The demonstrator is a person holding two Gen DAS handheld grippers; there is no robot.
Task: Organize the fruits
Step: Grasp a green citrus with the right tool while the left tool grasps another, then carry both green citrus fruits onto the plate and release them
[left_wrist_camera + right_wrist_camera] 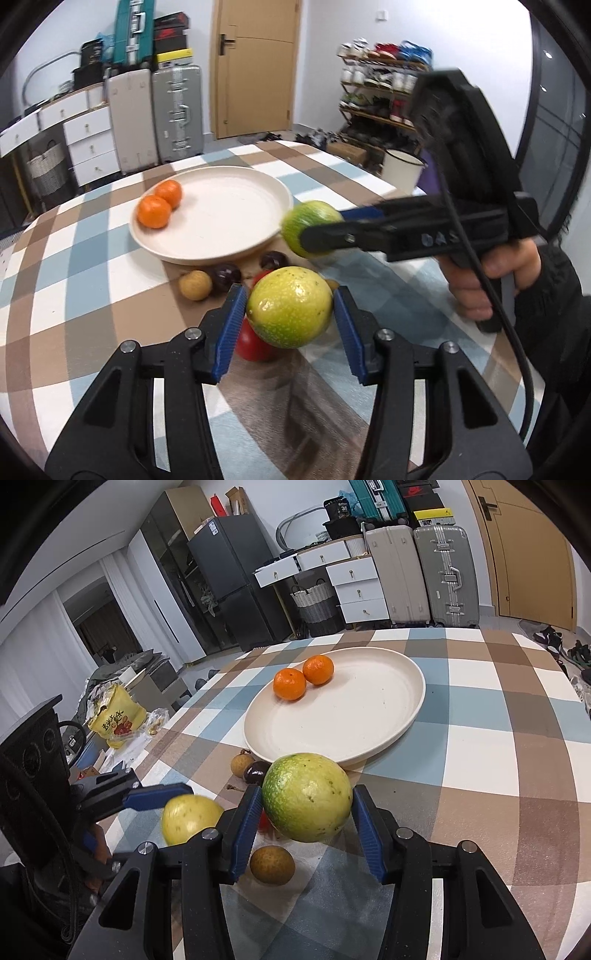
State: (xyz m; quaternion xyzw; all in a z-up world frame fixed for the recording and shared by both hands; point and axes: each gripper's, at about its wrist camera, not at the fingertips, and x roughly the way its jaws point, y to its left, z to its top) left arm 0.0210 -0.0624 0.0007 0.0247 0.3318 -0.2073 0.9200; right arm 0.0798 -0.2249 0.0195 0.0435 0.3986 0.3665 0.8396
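My left gripper (290, 308) is shut on a yellow-green guava (290, 306), held above the table short of the cream plate (236, 206). My right gripper (306, 805) is shut on a greener guava (308, 797), held just off the plate's near rim (369, 757). In the left wrist view the right gripper (314, 229) and its guava (299, 221) hang at the plate's right edge. Two oranges (159, 203) lie on the plate (303, 677). Under the left guava sits a red fruit (251, 343). Two dark plums (225, 275) and a brown longan (195, 290) lie before the plate.
The checked tablecloth (498, 775) covers the table. Another brown longan (271, 864) lies under my right gripper. A yellow snack bag (114, 716) lies beyond the table's left edge. Suitcases, drawers and a shoe rack (380, 88) stand behind.
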